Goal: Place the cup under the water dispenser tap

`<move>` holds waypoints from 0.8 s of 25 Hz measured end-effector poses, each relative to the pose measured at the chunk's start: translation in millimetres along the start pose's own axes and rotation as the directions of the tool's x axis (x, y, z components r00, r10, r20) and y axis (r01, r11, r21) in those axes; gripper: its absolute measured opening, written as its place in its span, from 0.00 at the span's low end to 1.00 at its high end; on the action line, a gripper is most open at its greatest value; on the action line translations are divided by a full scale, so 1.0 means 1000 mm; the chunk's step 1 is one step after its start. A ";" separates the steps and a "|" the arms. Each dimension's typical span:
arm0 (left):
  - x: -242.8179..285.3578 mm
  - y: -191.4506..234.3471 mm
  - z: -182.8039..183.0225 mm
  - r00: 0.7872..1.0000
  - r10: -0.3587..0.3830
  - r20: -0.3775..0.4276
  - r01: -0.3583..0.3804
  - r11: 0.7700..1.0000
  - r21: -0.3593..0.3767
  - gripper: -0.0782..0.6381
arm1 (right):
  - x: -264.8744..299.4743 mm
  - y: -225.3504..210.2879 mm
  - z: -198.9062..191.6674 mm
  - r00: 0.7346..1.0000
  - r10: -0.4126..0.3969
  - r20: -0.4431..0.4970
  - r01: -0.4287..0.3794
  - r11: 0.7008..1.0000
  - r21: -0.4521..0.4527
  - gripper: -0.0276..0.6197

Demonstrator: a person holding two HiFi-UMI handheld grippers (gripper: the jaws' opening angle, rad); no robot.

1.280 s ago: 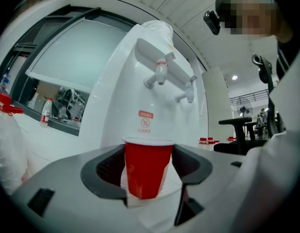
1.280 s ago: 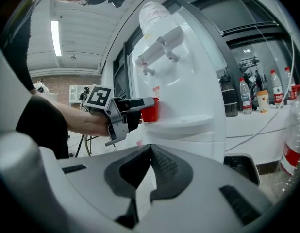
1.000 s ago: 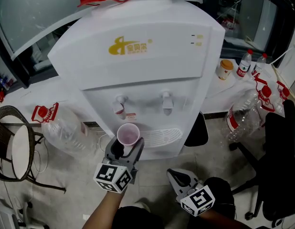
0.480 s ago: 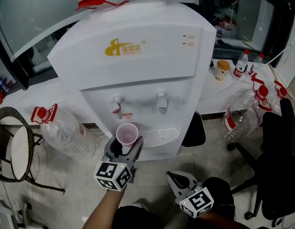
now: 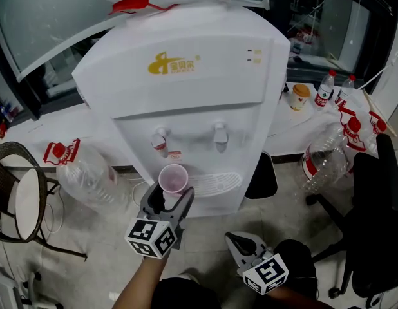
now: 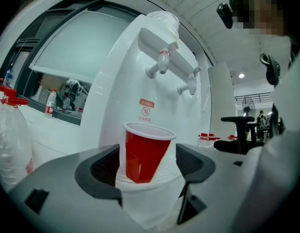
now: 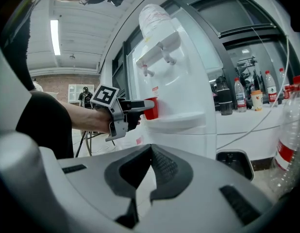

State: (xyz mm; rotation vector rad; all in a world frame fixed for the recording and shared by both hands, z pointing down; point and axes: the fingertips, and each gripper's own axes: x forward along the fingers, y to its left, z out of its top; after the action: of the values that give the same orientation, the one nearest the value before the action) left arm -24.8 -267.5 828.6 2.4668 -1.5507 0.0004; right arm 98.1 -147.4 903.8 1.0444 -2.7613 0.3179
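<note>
A red plastic cup (image 5: 173,177) stands upright on the drip tray (image 5: 218,183) of the white water dispenser (image 5: 186,89), roughly below the red-collared left tap (image 5: 160,140). My left gripper (image 5: 170,195) sits level around the cup (image 6: 145,152). Its jaws are opening, and a thin gap shows between each pad and the cup wall. The second tap (image 5: 220,134) is to the right. My right gripper (image 5: 236,240) hangs low in front of the dispenser, shut and empty (image 7: 150,152). From there I see the left gripper (image 7: 135,108) at the cup (image 7: 151,108).
Large empty water jugs lie on the floor at left (image 5: 83,172) and right (image 5: 328,156). A wicker chair (image 5: 18,192) stands far left and a black office chair (image 5: 379,205) far right. The counter behind holds a paper cup (image 5: 302,95) and small bottles (image 5: 326,85).
The cup and left gripper stay at the drip tray. The left jaws have spread slightly off the cup. The right gripper has barely moved.
</note>
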 end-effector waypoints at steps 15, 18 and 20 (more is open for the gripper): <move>-0.038 -0.017 0.037 0.999 -0.036 0.019 0.037 0.997 -0.067 0.58 | 0.008 -0.006 0.046 0.996 0.045 0.074 -0.045 0.999 -0.007 0.04; -0.043 -0.018 0.040 0.999 -0.032 0.006 0.032 0.999 -0.040 0.58 | 0.011 0.002 0.044 0.996 0.067 0.067 -0.067 0.998 0.004 0.04; -0.049 -0.019 0.046 0.999 -0.028 0.015 0.029 0.999 -0.034 0.58 | 0.013 0.006 0.041 0.995 0.083 0.063 -0.083 0.997 0.003 0.04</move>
State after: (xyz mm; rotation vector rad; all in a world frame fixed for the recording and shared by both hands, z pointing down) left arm -35.4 -224.9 774.6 2.4679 -1.5083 -0.0490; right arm 80.9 -162.4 866.4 0.9590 -2.8669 0.3091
